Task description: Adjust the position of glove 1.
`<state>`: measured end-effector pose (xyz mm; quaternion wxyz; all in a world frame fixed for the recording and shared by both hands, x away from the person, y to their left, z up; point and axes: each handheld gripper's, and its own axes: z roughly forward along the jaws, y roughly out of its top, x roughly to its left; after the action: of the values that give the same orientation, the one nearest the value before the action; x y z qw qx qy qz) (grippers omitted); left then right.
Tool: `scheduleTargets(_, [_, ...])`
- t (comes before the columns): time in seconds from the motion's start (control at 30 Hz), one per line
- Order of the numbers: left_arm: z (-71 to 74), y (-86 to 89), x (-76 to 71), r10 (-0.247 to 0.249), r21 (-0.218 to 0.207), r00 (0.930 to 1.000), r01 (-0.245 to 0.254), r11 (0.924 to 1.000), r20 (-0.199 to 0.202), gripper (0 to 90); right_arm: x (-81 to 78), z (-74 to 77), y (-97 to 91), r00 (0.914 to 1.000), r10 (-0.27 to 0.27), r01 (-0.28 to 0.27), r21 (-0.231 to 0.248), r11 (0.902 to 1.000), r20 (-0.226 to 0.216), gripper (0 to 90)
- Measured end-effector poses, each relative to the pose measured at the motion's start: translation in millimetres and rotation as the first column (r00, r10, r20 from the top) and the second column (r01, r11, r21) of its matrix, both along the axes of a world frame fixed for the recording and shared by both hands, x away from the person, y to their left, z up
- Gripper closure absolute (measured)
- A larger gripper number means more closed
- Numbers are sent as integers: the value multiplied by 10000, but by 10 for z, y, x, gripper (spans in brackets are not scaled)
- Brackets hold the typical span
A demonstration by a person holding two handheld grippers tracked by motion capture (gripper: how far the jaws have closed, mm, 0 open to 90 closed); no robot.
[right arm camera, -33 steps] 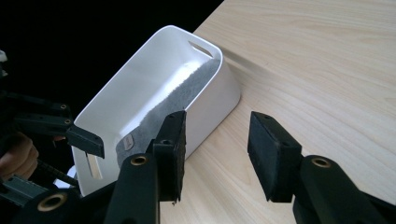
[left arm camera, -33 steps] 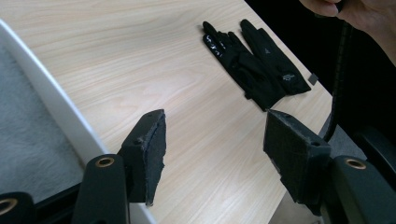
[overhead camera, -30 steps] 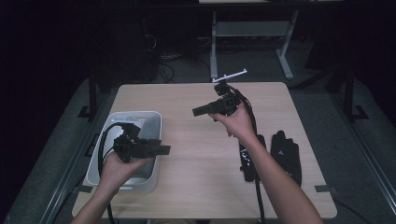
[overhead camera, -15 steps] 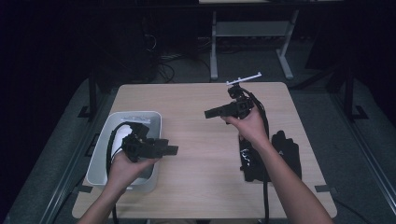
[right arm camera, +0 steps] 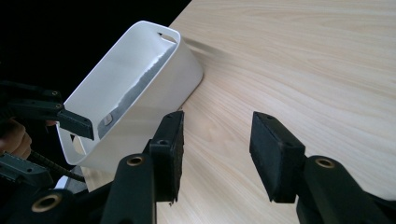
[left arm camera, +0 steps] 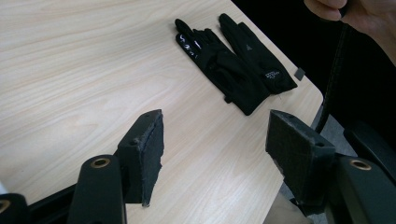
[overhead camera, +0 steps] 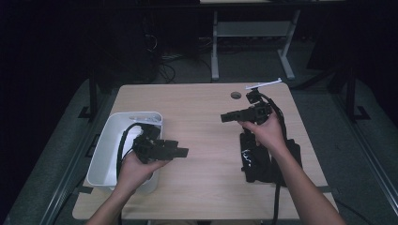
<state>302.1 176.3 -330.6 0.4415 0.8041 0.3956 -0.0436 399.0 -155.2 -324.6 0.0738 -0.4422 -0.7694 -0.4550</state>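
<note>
A pair of black gloves (overhead camera: 268, 161) (left arm camera: 233, 60) lies flat near the table's right edge. My right gripper (overhead camera: 225, 117) (right arm camera: 217, 140) hovers just beyond them and points left across the table. Its jaws are open, have just been opening, and have nothing between them. My left gripper (overhead camera: 183, 152) (left arm camera: 215, 140) is held over the right rim of a white bin (overhead camera: 108, 150) (right arm camera: 135, 93) and points right toward the gloves. It is open and empty too.
The wooden table (overhead camera: 197, 117) has a small round cable hole (overhead camera: 236, 95) near its far edge. A white desk frame (overhead camera: 253, 33) stands on the dark floor behind. The left gripper's cable loops into the bin.
My right hand has carried its gripper to the right, to just beyond the gloves. The left gripper has drifted slightly right over the bin's rim.
</note>
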Motion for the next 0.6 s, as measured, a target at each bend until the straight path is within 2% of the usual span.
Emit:
scheduleTargets(0.17, [-16,-73,1,-98,-13,9999,98,10000,-32,365,-52,-42,-110,9997,-170,170,51,9998,-160,542])
scheduleTargets(0.43, [-28,-204,-9,-355,43,9994,355,9994,5,363,-147,-88,-288,9996,-272,272,47,9996,-95,535])
scheduleTargets(0.6, [-48,-300,-5,-466,18,9989,466,9989,-50,360,-218,-133,-463,9989,-459,459,-12,9989,-105,534])
